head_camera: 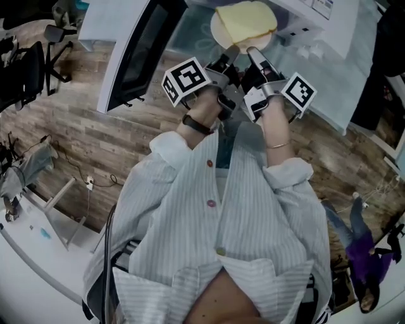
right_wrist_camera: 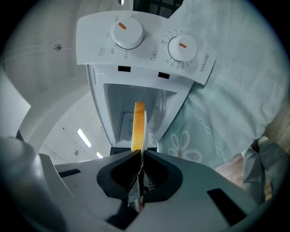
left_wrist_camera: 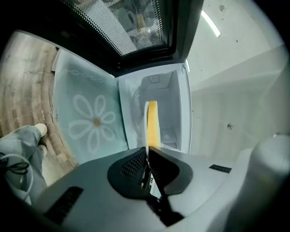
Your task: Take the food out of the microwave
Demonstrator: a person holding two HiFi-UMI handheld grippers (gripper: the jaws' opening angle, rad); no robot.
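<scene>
A white plate (head_camera: 219, 35) carries a flat yellow piece of food (head_camera: 247, 19) and hangs in front of the white microwave (head_camera: 316, 19), whose door (head_camera: 136, 54) stands open to the left. My left gripper (head_camera: 233, 52) is shut on the plate's near rim, and my right gripper (head_camera: 253, 53) is shut on the rim just beside it. In the left gripper view the plate (left_wrist_camera: 146, 124) and food (left_wrist_camera: 153, 124) show edge-on between the jaws, before the microwave's cavity (left_wrist_camera: 167, 108). The right gripper view shows the same plate (right_wrist_camera: 143, 133) and food (right_wrist_camera: 137, 127) edge-on.
The microwave stands on a pale cloth with a flower print (head_camera: 345, 82). Its two dials (right_wrist_camera: 152, 41) face the right gripper. Wood floor (head_camera: 76, 133) lies to the left, with chairs (head_camera: 31, 69) and a white table (head_camera: 38, 247). Clothes (head_camera: 364, 253) lie at the right.
</scene>
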